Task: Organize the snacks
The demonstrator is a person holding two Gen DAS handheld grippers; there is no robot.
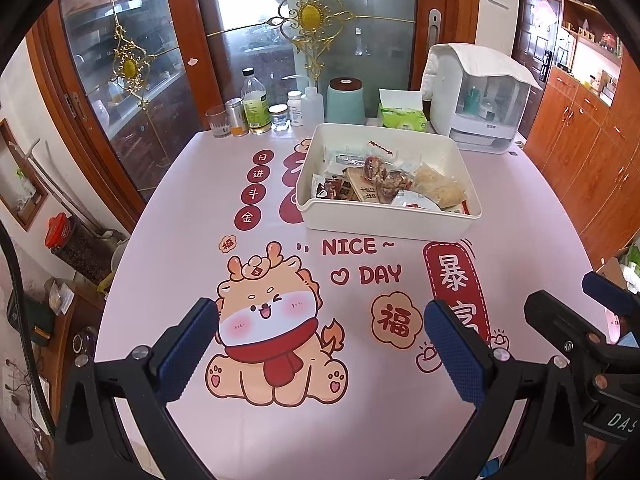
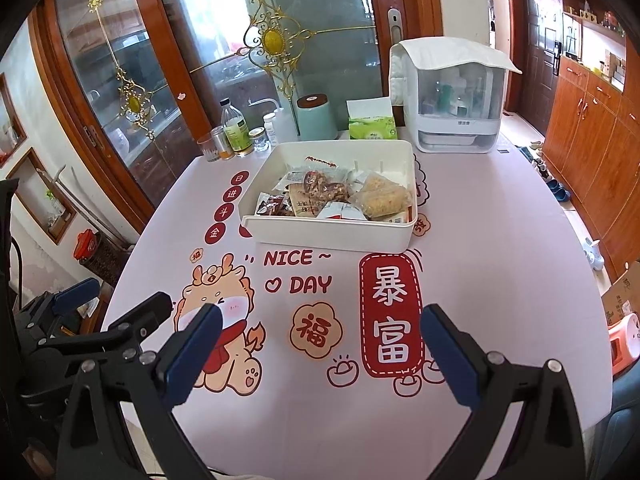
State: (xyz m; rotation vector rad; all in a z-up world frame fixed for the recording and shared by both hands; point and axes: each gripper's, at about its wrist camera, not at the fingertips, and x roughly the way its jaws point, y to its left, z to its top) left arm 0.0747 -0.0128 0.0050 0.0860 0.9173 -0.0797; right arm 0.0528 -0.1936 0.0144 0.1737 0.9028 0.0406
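A white rectangular bin [image 1: 384,222] [image 2: 328,236] stands on the pink printed tablecloth past the middle of the table. It holds several wrapped snacks [image 1: 384,184] [image 2: 332,196], among them dark red packets and a pale yellow bag. My left gripper [image 1: 320,340] is open and empty, low over the cartoon dragon print, well short of the bin. My right gripper [image 2: 320,344] is open and empty, beside the left one and also short of the bin. The right gripper shows at the right edge of the left wrist view [image 1: 576,312].
Along the table's far edge stand a glass [image 1: 218,122], bottles and jars [image 1: 254,104], a teal canister [image 1: 346,100], a green tissue pack [image 1: 402,114] and a white storage box [image 1: 480,108]. Glass doors lie behind, wooden cabinets to the right.
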